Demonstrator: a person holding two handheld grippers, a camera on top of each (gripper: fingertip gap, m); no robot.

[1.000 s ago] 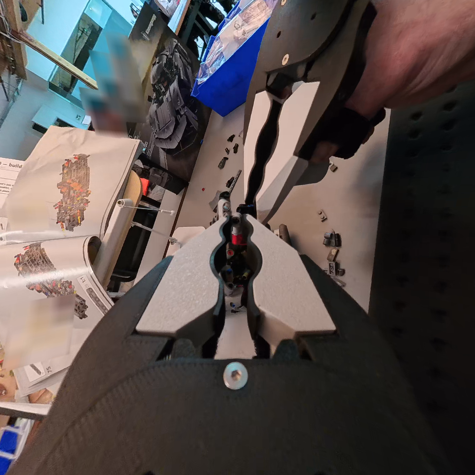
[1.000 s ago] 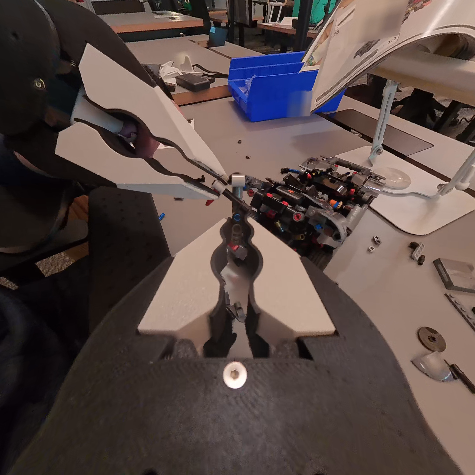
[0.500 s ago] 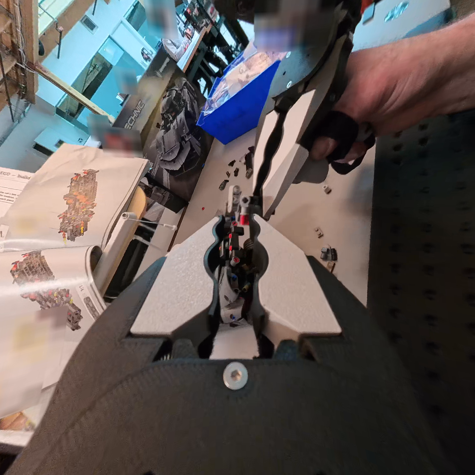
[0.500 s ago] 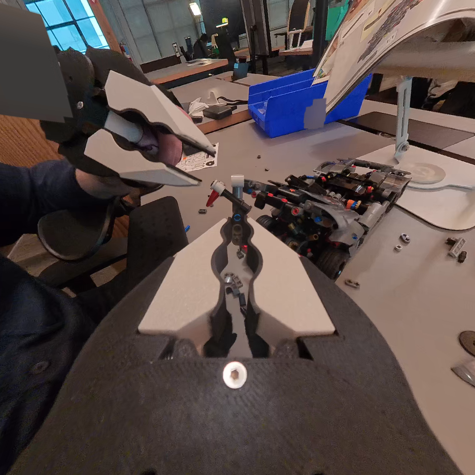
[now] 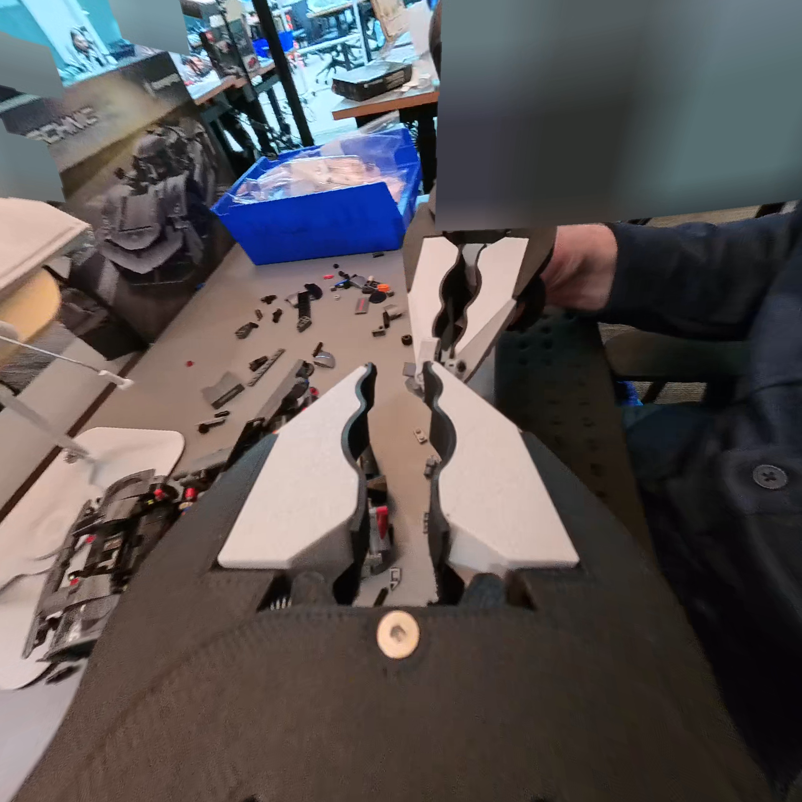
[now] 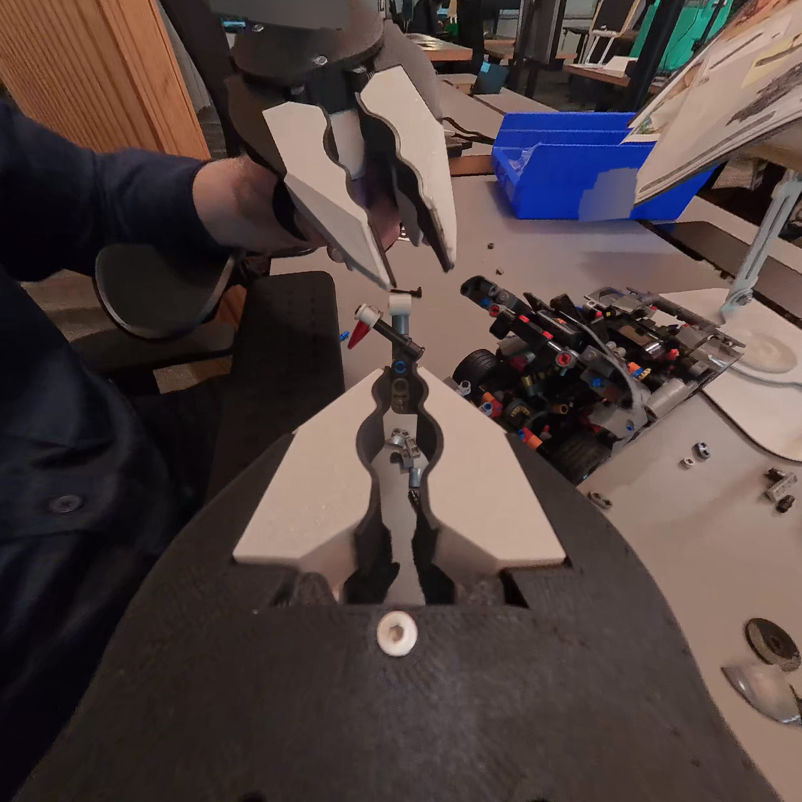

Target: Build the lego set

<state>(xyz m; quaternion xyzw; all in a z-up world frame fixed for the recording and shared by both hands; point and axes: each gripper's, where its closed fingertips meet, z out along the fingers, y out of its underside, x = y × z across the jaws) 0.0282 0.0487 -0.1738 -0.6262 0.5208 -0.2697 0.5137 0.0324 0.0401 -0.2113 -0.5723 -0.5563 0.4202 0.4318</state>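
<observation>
Left wrist view: my left tool (image 5: pixel 397 373) is released, clear gap between the fingers, nothing in it. It hangs over the grey tabletop (image 5: pixel 182 347). The car build (image 5: pixel 100 560) sits low left, partly under the tool body, next to a white stand base (image 5: pixel 139 447). Loose parts (image 5: pixel 304 304) are scattered across the tabletop ahead, and a blue bin (image 5: pixel 312 217) with clear bags stands behind them. A dark box (image 5: pixel 130 195) stands left of the bin. The right tool (image 5: pixel 447 353) points toward me just beyond my right fingertip, clenched, with a small white and grey piece (image 5: pixel 427 347) showing at its tips. A hand (image 5: pixel 573 273) in a dark sleeve holds it.

Right wrist view: my right tool (image 6: pixel 400 369) is clenched on a sub-assembly (image 6: pixel 399 338): a dark beam with a blue pin is pinched between the fingers, and a grey post capped in white and a black axle ending in a red cone stick out past the tips. The left tool (image 6: pixel 419 273) hovers just above the white cap, fingers apart, apparently not touching it. The car build (image 6: pixel 586 369) rests on the tabletop (image 6: pixel 542 251) right of the sub-assembly, apart from it. The blue bin (image 6: pixel 564 173) sits behind, and an open manual (image 6: pixel 729 95) on a stand overhangs at upper right. A few small parts (image 6: pixel 781 486) lie at right.
</observation>
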